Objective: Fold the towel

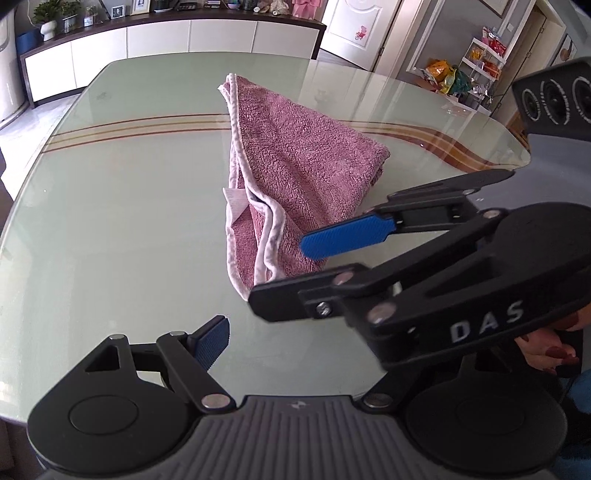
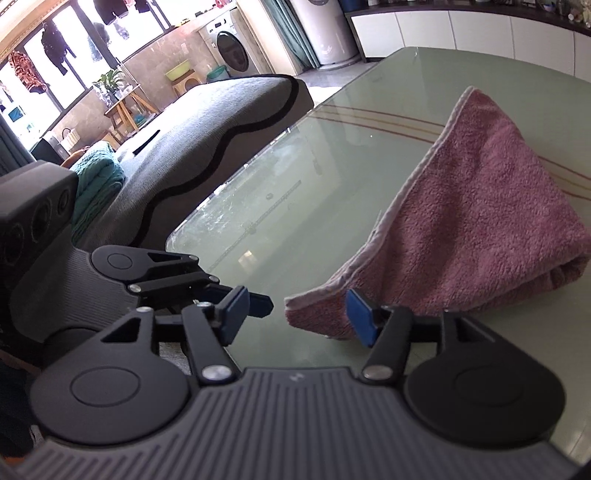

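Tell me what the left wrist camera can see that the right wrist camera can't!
Only the left wrist view shows a white door, a snack shelf, a potted plant and the towel's little white tag. Only the right wrist view shows a grey sofa, a washing machine and clothes hanging at the window. Both show the pink towel folded on the glass table, with both grippers open: the right gripper and the left gripper.
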Available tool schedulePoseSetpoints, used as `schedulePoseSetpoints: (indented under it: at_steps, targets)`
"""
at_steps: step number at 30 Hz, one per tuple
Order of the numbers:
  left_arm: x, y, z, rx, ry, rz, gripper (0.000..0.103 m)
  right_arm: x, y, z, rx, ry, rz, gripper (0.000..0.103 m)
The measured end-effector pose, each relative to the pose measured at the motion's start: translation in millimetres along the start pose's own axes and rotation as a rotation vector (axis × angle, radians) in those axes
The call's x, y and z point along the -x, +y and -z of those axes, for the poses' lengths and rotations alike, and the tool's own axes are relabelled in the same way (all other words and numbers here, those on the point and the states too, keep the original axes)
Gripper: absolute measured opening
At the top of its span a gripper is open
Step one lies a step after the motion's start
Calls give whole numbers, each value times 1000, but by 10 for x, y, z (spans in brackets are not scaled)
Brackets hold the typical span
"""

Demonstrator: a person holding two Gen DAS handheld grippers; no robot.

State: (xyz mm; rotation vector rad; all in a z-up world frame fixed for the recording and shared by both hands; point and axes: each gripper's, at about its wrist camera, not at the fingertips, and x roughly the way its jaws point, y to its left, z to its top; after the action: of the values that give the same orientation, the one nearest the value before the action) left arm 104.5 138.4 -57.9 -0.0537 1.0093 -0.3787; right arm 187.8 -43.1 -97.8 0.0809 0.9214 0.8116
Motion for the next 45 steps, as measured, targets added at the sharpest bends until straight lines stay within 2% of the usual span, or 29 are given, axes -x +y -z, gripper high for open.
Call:
schedulePoseSetpoints:
  at_steps: [9, 17, 22, 27, 29, 32, 37, 39, 42, 45]
  targets:
    - [81, -135, 90, 31, -26, -46, 84, 328, -139, 166, -57, -86, 84, 60]
    - [173, -388, 129, 50, -84, -147, 85, 709, -327, 478, -80, -131, 182, 63]
    - [190, -550, 157, 86, -122, -239, 86, 921, -348, 688, -65, -164, 262, 65]
    - [228, -655, 213, 135, -157, -274, 88, 1075, -368, 909, -56, -207, 342, 76]
    - [231, -705, 241, 143, -168, -295, 88, 1098, -389, 989, -55, -225, 372, 88]
    - [224, -805, 291, 147, -185, -329, 90, 1120, -432, 1124, -71, -261, 409, 100]
    - [192, -919, 343, 155, -209, -360, 95, 1119, -538, 1344, -117, -323, 426, 103]
    - [177, -962, 368, 158, -219, -371, 96, 1107, -577, 1463, -118, -350, 462, 103]
    - [131, -1000, 386, 156, -220, -384, 98, 1060, -609, 1501, -111, -331, 536, 103]
    - [98, -1027, 411, 158, -222, -387, 98, 1083, -617, 1499, -112, -347, 528, 103]
